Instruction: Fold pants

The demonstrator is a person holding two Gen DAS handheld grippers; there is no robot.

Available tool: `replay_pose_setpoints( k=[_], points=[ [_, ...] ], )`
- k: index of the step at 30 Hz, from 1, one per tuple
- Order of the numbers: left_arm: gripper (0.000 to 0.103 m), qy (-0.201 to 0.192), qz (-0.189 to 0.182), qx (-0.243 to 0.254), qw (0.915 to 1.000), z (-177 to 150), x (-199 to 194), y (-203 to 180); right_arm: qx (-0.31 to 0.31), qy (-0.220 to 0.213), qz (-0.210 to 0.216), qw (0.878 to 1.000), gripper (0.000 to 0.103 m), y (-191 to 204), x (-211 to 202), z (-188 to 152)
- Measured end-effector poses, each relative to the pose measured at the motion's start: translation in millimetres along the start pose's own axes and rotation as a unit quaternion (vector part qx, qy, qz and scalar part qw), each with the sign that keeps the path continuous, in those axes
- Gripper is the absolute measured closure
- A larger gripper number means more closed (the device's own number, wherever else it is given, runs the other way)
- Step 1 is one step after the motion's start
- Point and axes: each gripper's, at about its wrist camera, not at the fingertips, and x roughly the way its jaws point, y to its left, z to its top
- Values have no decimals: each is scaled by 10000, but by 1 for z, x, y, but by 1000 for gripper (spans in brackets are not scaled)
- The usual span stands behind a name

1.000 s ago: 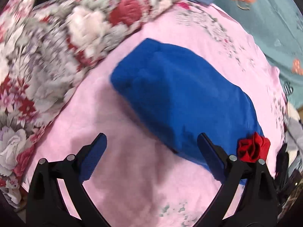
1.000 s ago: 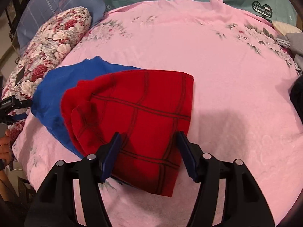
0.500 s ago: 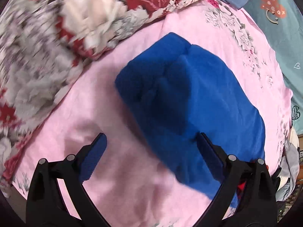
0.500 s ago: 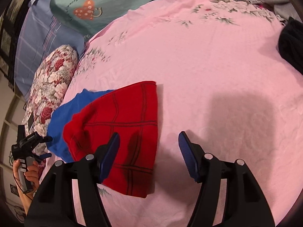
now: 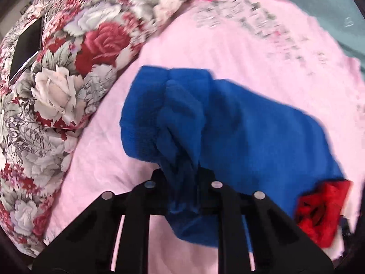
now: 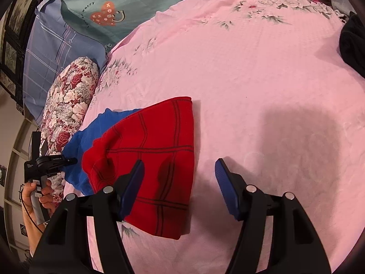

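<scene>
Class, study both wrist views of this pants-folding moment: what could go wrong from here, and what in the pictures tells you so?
1. The left gripper pinches only a bunched edge of the blue pants; pulling may drag the whole pile.
2. The red plaid garment lies on the blue pants, so it may slide or unfold.
3. The right gripper is open and holds nothing, so nothing steadies the stack.

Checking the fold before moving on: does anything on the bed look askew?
Yes. The blue pants are bunched where the left gripper pinches them, not flat. The red plaid garment overlaps them. The right gripper hangs open.
</scene>
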Motion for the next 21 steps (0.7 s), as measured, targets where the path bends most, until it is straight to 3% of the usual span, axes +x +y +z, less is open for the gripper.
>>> replay_pose_setpoints(
  k=[2,4,9,12,16,17,20,21],
  points=[
    [91,-249,-524,306,9978,-5,-34,-21,11,-7,36,10000,38,-1,0,0],
    [91,-550,-823,753,9922,-15,-64,-47,40,23,124,9999,38,-2,0,0],
    [90,-704,-1690,1912,9643,-58,-103,-124,-9,83,166,9998,38,-1,2,-1],
    [85,-335,-1716,2408,9547,-75,-77,-162,31,51,178,9998,38,-2,0,-1],
    [82,63,-1575,2456,9565,-84,-36,-176,161,56,287,9994,38,-7,-1,0],
    [80,58,-1616,2410,9570,-82,-34,-178,172,59,301,9994,38,-8,0,0],
    [56,69,-1852,2363,9538,-81,-45,-172,145,61,277,9995,38,-8,0,1],
    [40,66,-1907,2389,9521,-87,-53,-170,131,62,269,9995,38,-7,0,0]
  ],
)
